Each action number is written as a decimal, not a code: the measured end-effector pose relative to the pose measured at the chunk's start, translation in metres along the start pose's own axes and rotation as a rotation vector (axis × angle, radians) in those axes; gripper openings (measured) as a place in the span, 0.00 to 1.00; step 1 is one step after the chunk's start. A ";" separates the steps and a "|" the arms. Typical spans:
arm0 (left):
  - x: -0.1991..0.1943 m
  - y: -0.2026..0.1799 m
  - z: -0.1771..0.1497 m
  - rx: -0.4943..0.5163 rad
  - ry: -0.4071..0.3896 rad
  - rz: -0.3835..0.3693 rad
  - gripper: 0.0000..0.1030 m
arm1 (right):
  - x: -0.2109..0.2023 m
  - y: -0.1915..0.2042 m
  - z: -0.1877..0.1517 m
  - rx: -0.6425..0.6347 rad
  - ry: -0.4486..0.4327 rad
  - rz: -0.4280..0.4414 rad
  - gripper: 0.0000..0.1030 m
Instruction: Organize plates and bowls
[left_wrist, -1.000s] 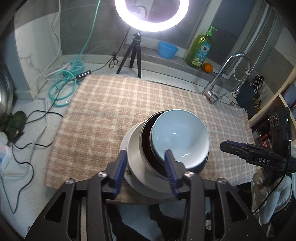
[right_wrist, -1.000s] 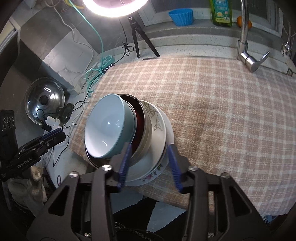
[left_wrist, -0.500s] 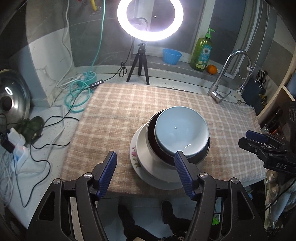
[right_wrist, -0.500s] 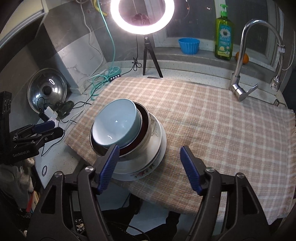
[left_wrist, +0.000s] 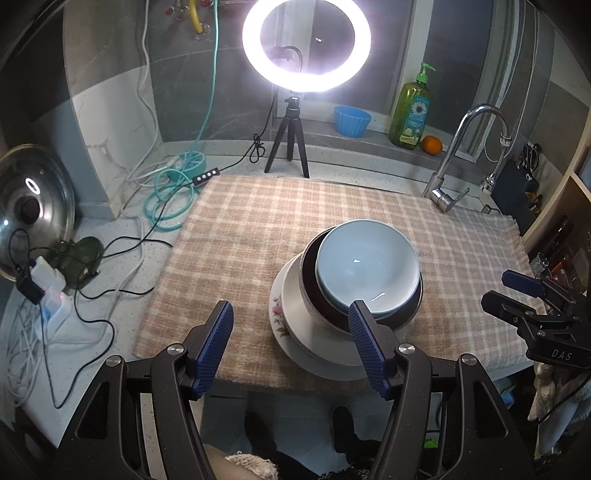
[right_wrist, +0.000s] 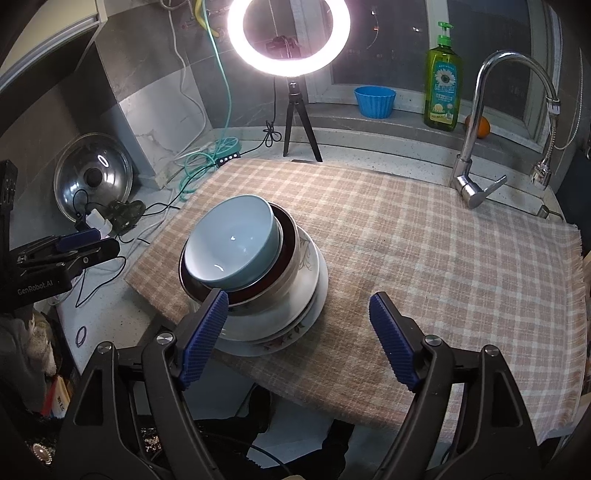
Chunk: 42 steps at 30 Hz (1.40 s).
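So the left hand-held gripper (left_wrist: 290, 347) sat nearest the camera with its blue pads spread wide and nothing between them, just short of the stack's near edge. The right hand-held gripper (right_wrist: 299, 338) was the same deal, its jaws opening as this was taken, empty, one pad only overlapping the stack in the picture. The stack itself sat near the front edge of the checked cloth (left_wrist: 258, 221) on the counter (left_wrist: 122, 258): a floral plate (left_wrist: 280, 317) at the bottom, a white bowl (left_wrist: 295, 295) on it, then a dark bowl (left_wrist: 314, 291), and a light blue bowl (left_wrist: 365, 266) nested on top, shoved a bit off-centre. Further left there were tangled cables (left_wrist: 74, 302) and a pot lid (left_wrist: 33, 206) leaning on the wall. At the back stood a ring light (left_wrist: 306, 40) on its little tripod (left_wrist: 288, 144), a blue cup (left_wrist: 352, 120), a green soap bottle (left_wrist: 413, 110), an orange (left_wrist: 432, 144) and the faucet (left_wrist: 465, 147).
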<state>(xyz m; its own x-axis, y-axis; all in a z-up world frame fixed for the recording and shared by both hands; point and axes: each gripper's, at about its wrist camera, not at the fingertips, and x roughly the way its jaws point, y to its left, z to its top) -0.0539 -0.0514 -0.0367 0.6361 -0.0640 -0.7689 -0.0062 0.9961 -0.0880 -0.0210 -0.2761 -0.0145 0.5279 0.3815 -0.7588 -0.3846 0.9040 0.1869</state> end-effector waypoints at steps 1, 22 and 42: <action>0.000 0.000 0.000 -0.001 0.000 -0.003 0.63 | 0.000 0.001 0.001 -0.004 -0.002 -0.001 0.80; 0.002 -0.002 0.002 0.005 0.003 0.005 0.63 | 0.008 0.001 0.005 -0.014 0.010 -0.002 0.81; 0.004 -0.002 0.004 0.011 0.011 0.006 0.63 | 0.010 0.001 0.003 -0.007 0.015 -0.014 0.81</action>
<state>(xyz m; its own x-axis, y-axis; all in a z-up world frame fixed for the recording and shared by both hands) -0.0487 -0.0531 -0.0370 0.6277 -0.0582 -0.7763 -0.0019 0.9971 -0.0762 -0.0133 -0.2709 -0.0199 0.5217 0.3657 -0.7707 -0.3825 0.9078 0.1719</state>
